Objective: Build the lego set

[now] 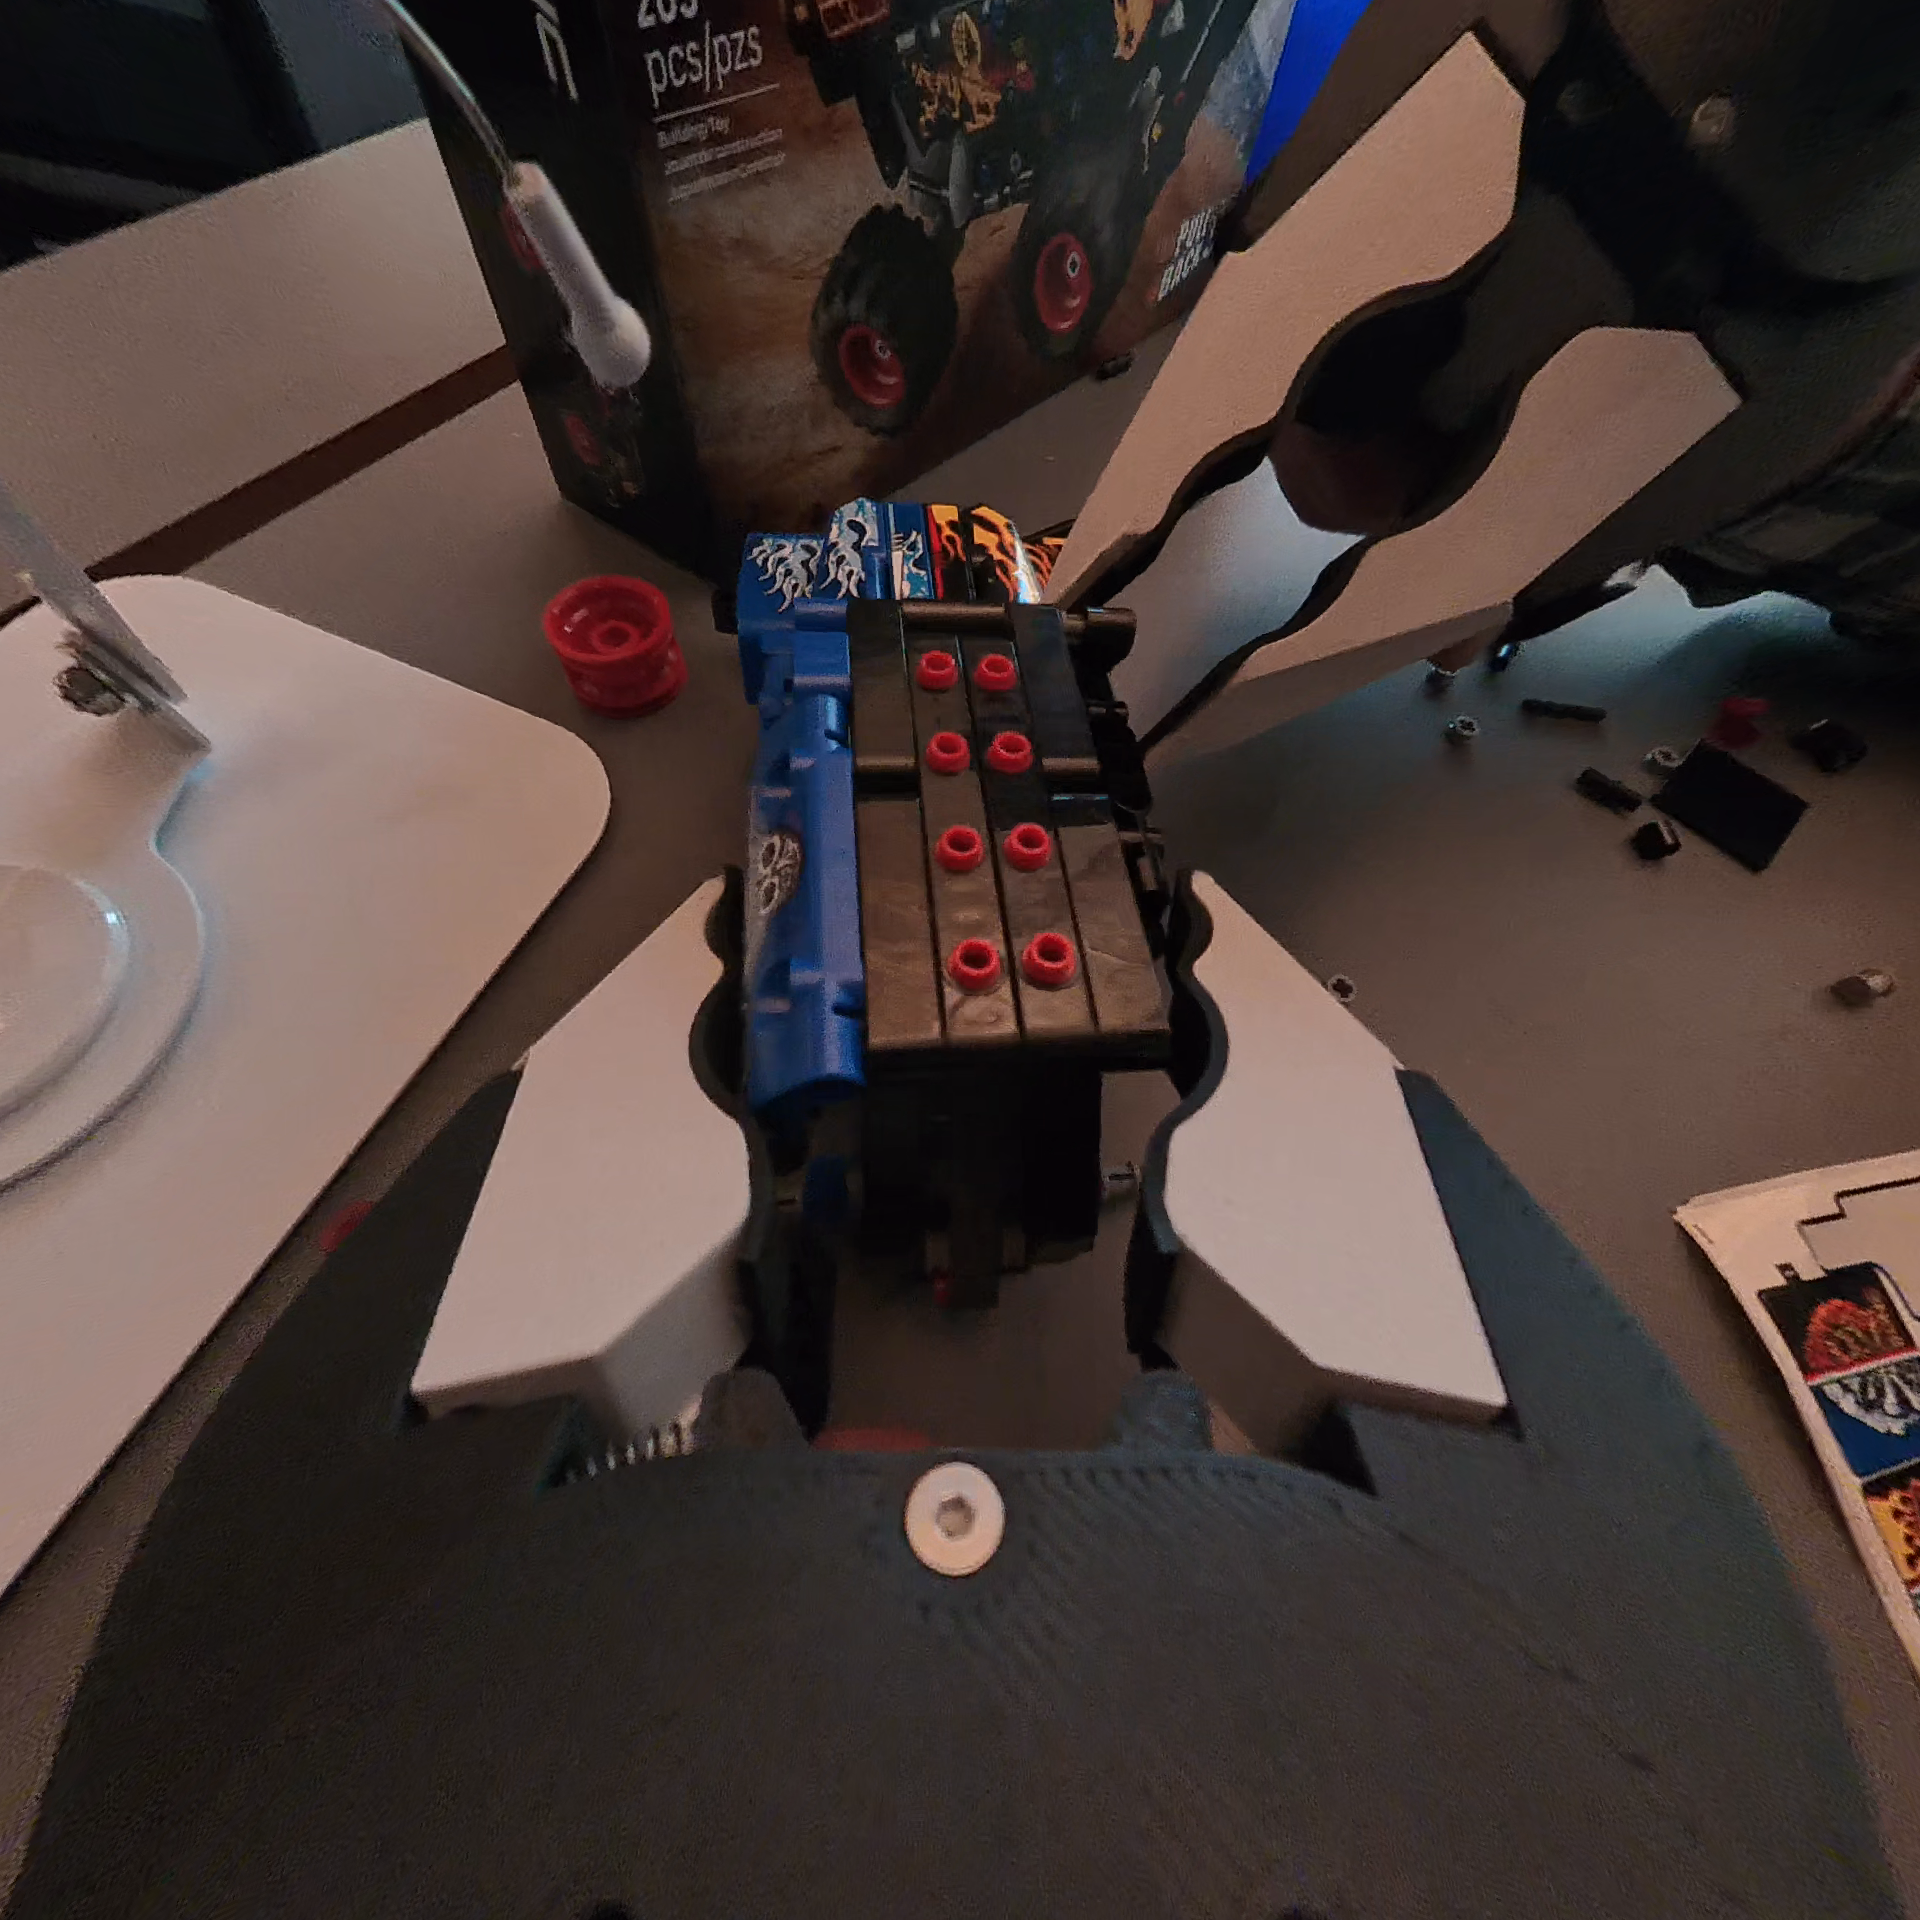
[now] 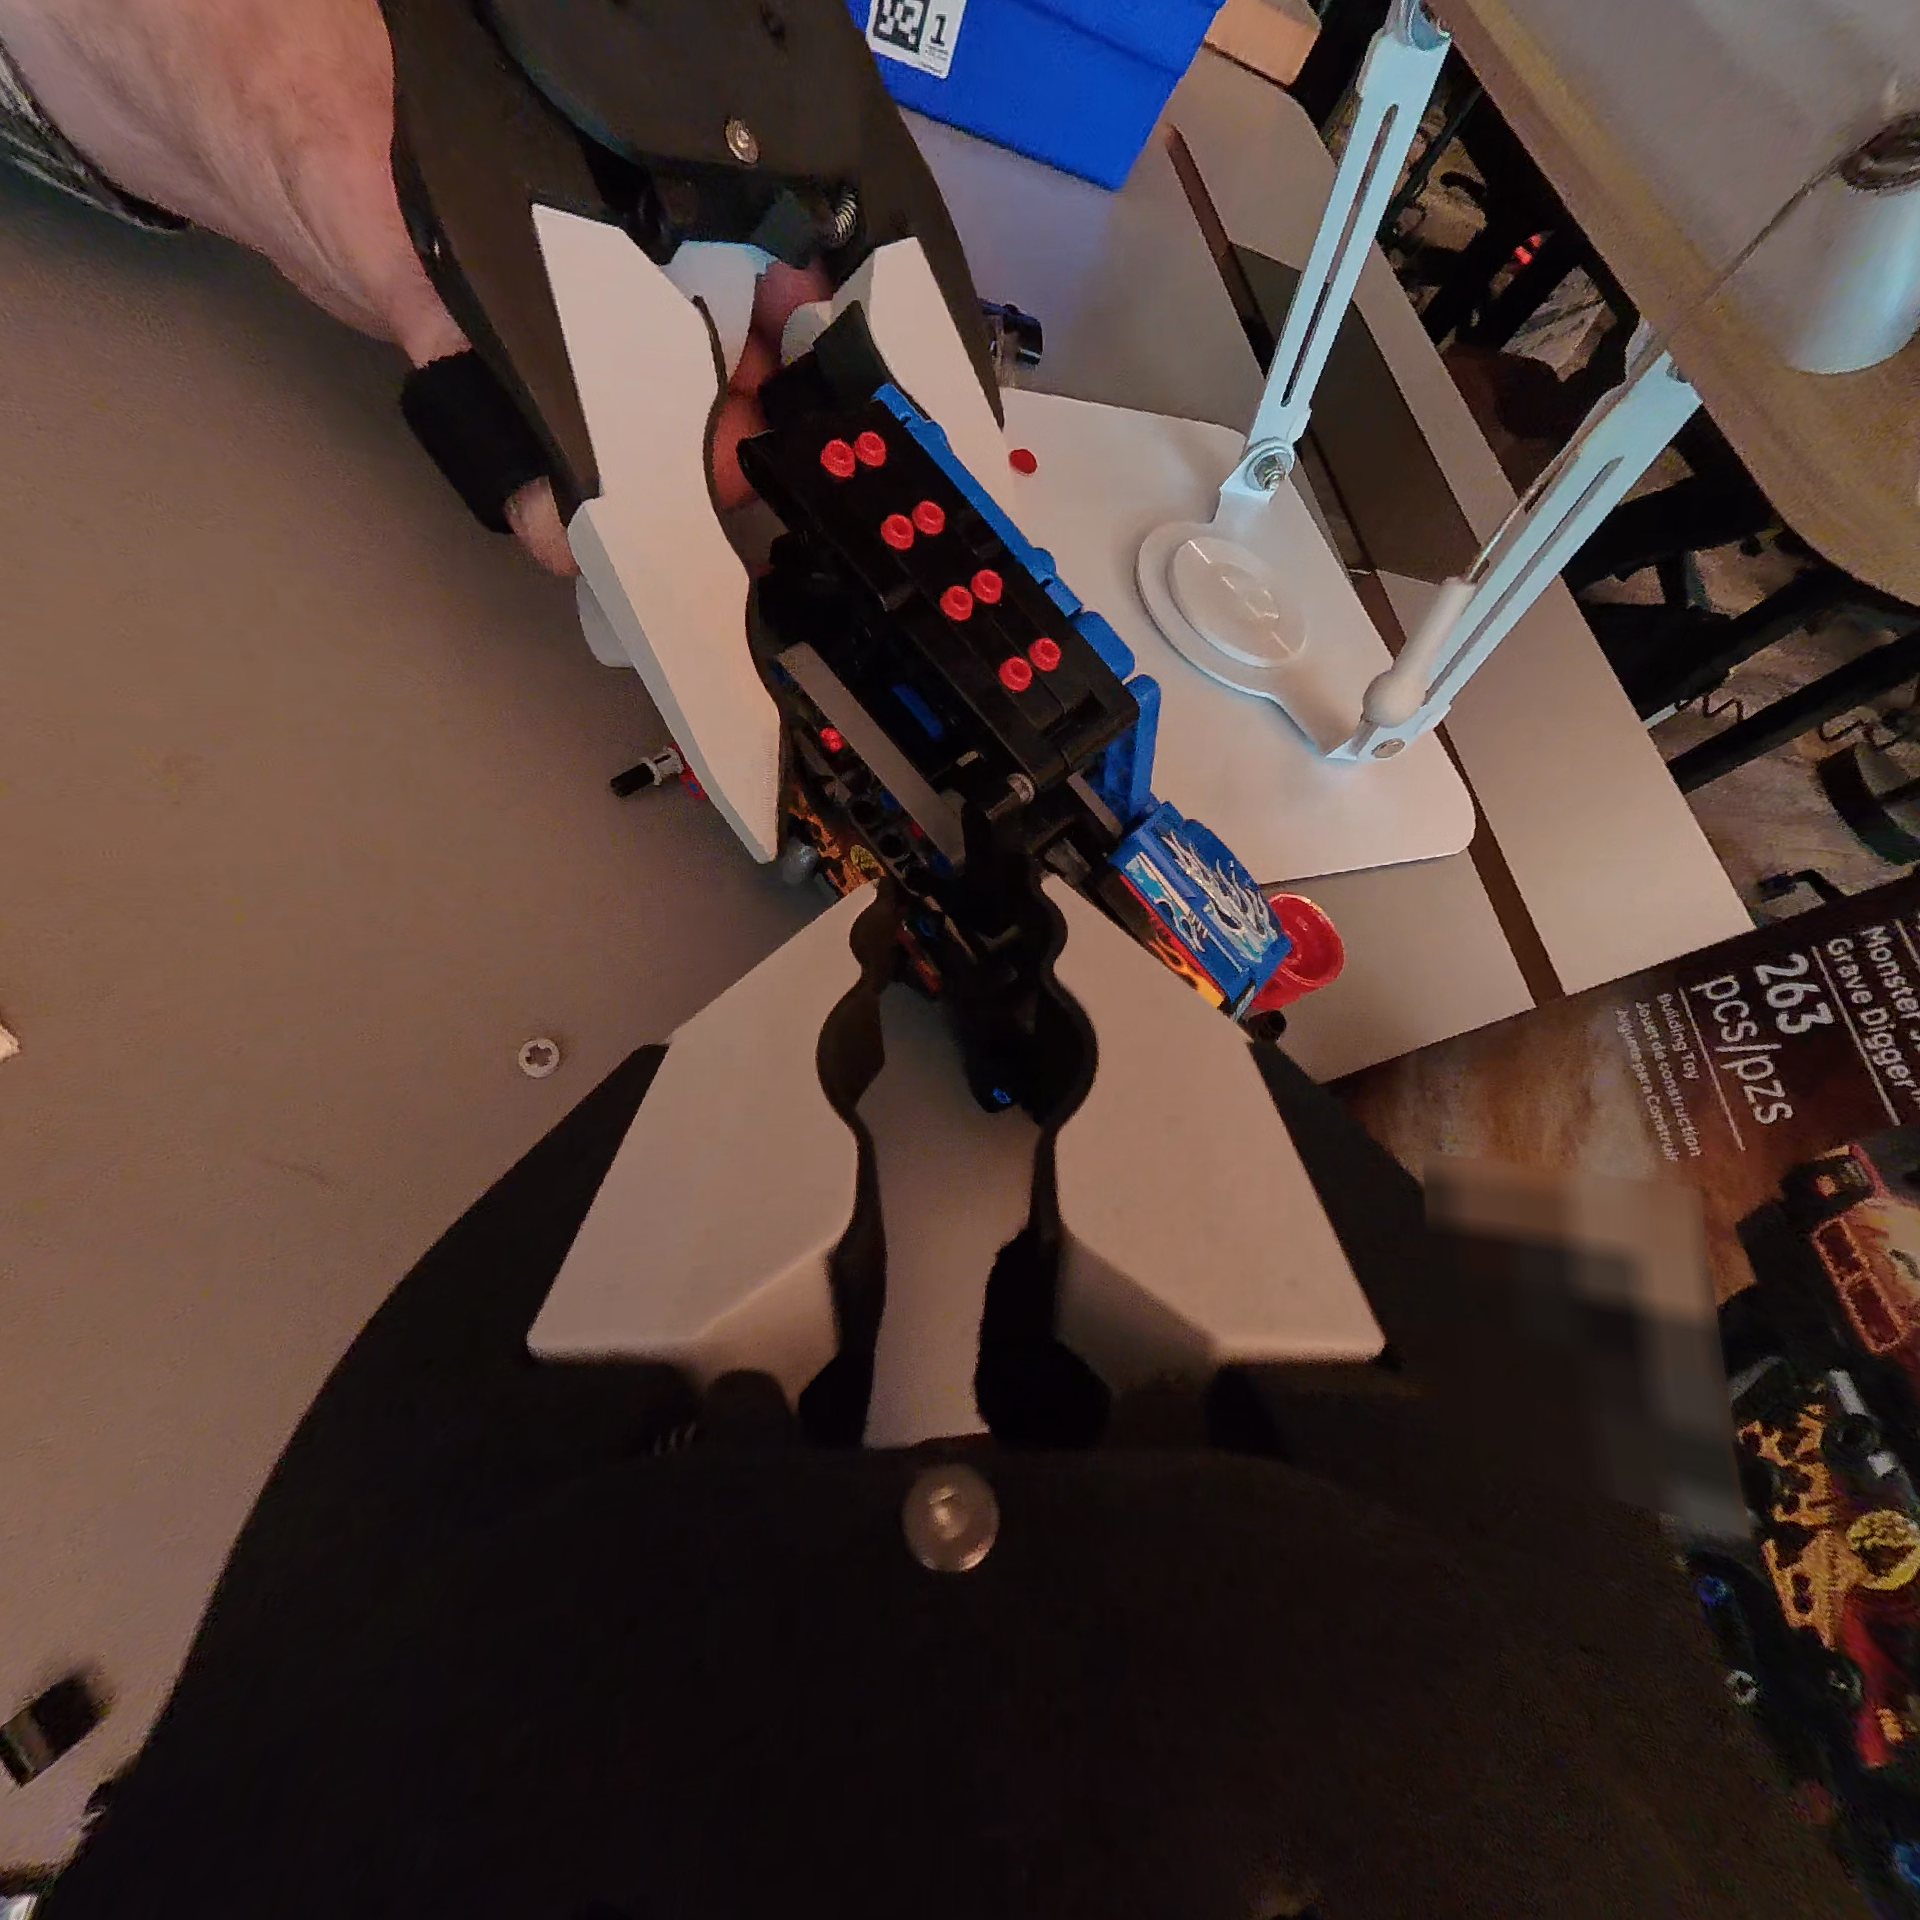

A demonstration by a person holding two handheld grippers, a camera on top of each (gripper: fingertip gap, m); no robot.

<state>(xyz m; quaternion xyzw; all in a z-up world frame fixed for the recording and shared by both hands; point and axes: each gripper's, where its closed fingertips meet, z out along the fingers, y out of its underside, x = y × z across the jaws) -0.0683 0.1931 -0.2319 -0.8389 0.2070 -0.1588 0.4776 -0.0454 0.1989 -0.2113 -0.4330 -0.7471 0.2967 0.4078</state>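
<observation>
Lego truck body (image 1: 956, 831) pinched by both claws (image 1: 956, 914) (image 2: 966, 977), grey table (image 1: 1455, 935), box (image 1: 831, 260) behind.

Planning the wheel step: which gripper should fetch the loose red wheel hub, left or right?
Probably right. The left gripper clamps the truck body across its width, carrying it. The right gripper only pinches a black piece at its end, so it could let go; the red hub lies just beside it.

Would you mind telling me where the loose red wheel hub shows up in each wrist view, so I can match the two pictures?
Left wrist view: the red wheel hub lies on the table left of the truck model, upper middle.
Right wrist view: the hub peeks out right of centre, behind the model's flame-decorated end.
Shared landmark: the set's box.
</observation>
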